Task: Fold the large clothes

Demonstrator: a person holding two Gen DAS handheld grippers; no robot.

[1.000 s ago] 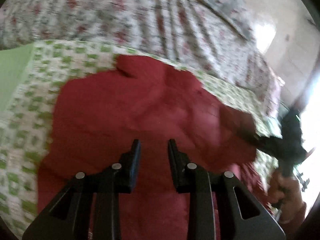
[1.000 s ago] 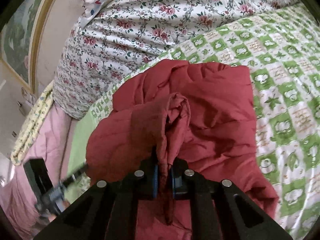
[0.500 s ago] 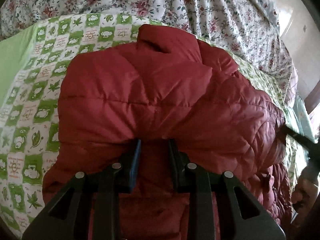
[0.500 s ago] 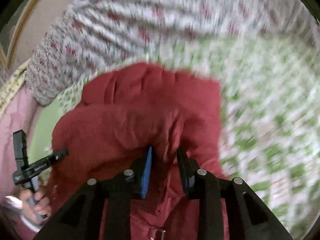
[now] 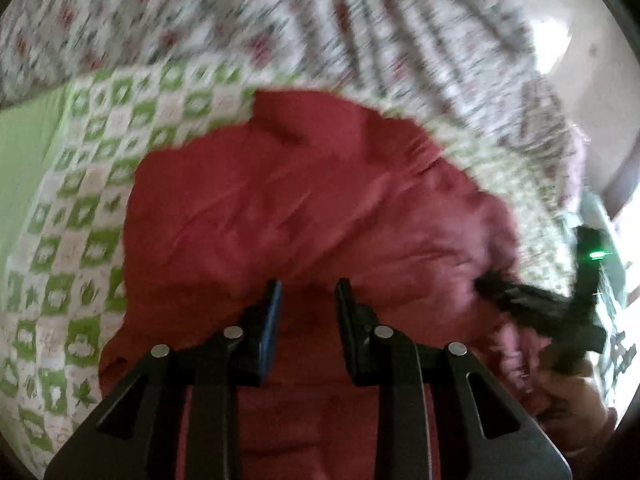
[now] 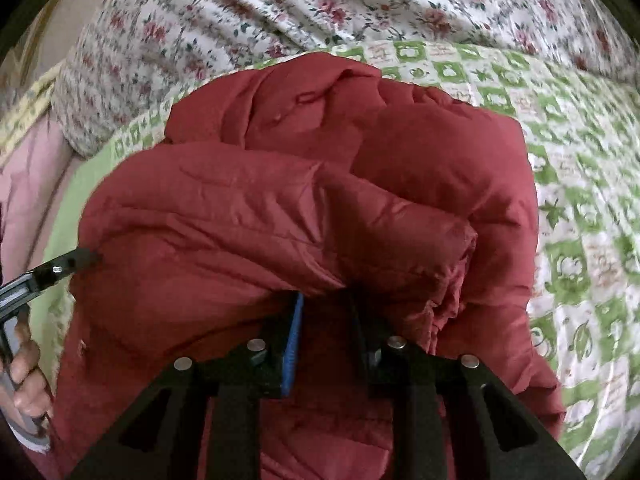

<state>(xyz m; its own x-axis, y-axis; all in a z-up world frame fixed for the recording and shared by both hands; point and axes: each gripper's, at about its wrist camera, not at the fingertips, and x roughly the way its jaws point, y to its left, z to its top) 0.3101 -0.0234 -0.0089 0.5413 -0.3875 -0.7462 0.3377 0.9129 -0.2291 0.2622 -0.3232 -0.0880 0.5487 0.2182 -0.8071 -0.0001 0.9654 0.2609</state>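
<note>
A dark red puffer jacket (image 5: 304, 208) lies bunched on a green-and-white patterned bedspread (image 5: 80, 224); it also fills the right wrist view (image 6: 304, 208). My left gripper (image 5: 307, 292) is open, its jaws apart just over the jacket's near fold, holding nothing. My right gripper (image 6: 324, 304) is open too, its tips tucked under the edge of a folded-over layer of the jacket. The right gripper shows in the left wrist view (image 5: 532, 308) at the jacket's right side. The left gripper's finger (image 6: 60, 268) shows at the jacket's left edge.
A floral quilt (image 6: 320, 4) is heaped along the back of the bed. A plain green sheet (image 5: 20, 152) lies at the left, and pink bedding (image 6: 24, 184) beyond it. A bright window or doorway (image 5: 552, 44) is at the far right.
My right gripper let go of the jacket fold and opened. The jacket settled into a folded-over heap. My left gripper stayed open and shifted over the jacket; its view is now blurred by motion.
</note>
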